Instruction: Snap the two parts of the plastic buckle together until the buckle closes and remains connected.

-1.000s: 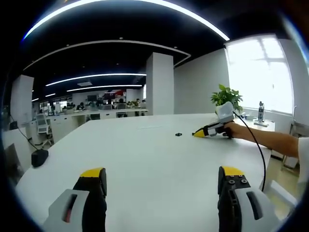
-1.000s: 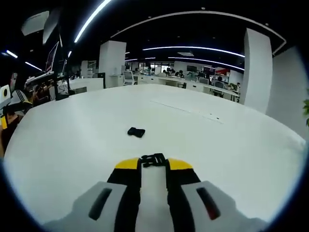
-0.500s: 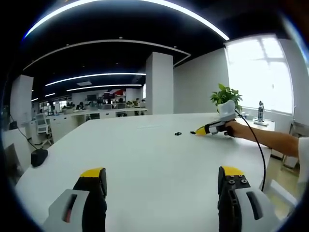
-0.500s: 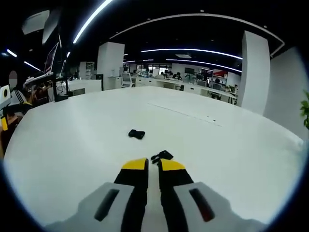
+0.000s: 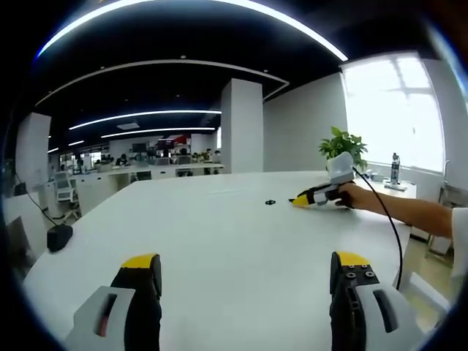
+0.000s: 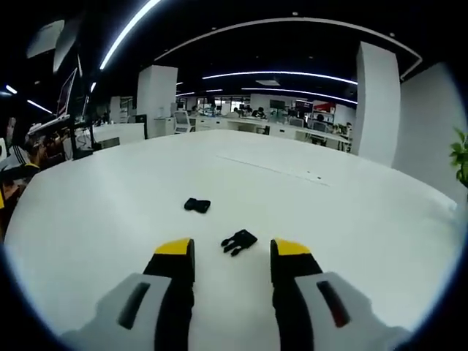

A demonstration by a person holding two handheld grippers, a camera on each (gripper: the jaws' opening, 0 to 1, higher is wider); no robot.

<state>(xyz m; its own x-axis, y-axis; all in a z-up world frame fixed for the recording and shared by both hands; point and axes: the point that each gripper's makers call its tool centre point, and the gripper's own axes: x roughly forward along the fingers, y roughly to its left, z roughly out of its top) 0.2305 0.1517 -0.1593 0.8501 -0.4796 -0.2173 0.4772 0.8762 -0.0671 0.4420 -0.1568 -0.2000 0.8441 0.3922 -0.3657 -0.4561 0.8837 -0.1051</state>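
Two black buckle parts lie apart on the white table (image 6: 351, 219). The pronged part (image 6: 238, 241) rests tilted just beyond my right gripper (image 6: 232, 252), whose jaws stand open on either side of it without touching it. The socket part (image 6: 197, 205) lies farther off, to the left. In the left gripper view a small black buckle part (image 5: 270, 202) sits just left of the right gripper (image 5: 298, 202), which a hand holds low over the table. My left gripper (image 5: 245, 267) is open, holds nothing, and hovers far from both parts.
A black puck-like object (image 5: 60, 238) with a cable sits near the table's left edge. A potted plant (image 5: 344, 145) stands behind the person's arm (image 5: 409, 213). Office desks and pillars fill the background.
The right gripper's jaws narrowed around the pronged part, then spread wide, leaving it tilted on the table. The left gripper has not moved.
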